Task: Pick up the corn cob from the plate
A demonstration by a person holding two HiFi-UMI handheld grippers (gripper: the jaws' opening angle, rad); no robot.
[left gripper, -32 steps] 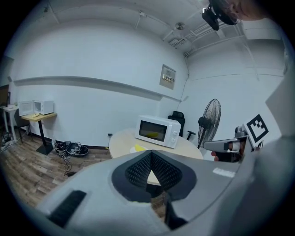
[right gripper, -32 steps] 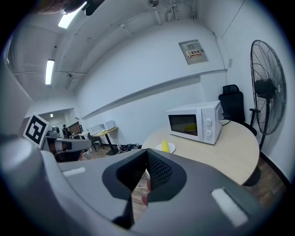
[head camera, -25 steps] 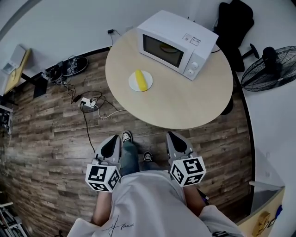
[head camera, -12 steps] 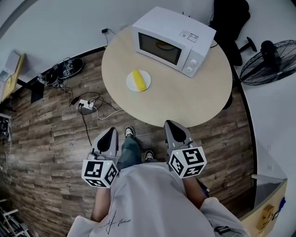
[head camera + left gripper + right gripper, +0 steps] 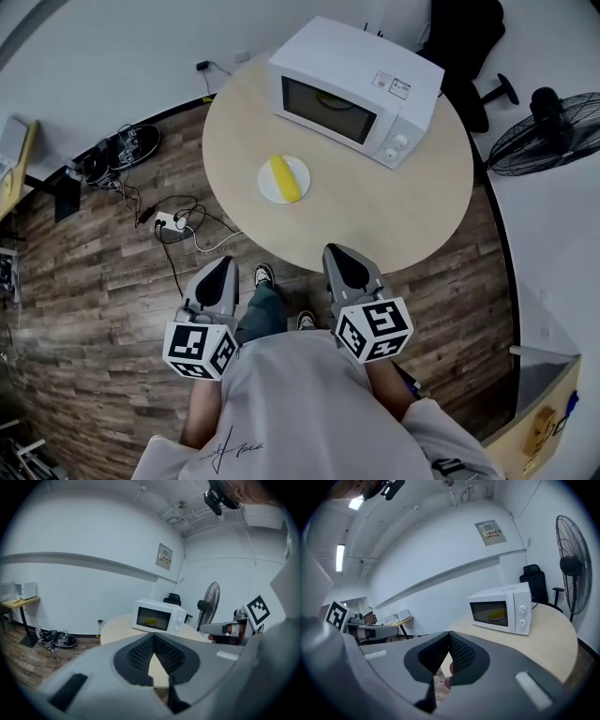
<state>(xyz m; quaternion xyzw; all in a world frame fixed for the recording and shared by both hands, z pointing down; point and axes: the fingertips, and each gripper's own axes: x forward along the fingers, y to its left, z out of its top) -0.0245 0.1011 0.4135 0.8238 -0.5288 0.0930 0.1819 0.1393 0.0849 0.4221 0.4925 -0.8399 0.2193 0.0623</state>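
Observation:
A yellow corn cob (image 5: 284, 177) lies on a small white plate (image 5: 270, 191) left of centre on the round beige table (image 5: 412, 216). Both grippers hang over the wooden floor, short of the table's near edge and well away from the cob. My left gripper (image 5: 223, 266) is shut and holds nothing. My right gripper (image 5: 337, 254) is also shut and empty, its tip close to the table's rim. In the left gripper view the mesh pads (image 5: 140, 651) meet at the tip, and so do the pads (image 5: 460, 652) in the right gripper view. Neither gripper view shows the cob.
A white microwave (image 5: 356, 89) stands at the table's far side with something yellow behind its window (image 5: 497, 615). A black chair (image 5: 466, 37) and a floor fan (image 5: 548, 131) stand to the right. A power strip and cables (image 5: 171, 223) lie on the floor at the left.
The person has stepped closer to the table. Both grippers have moved forward toward its near edge, still shut and empty. The cob and plate have not moved.

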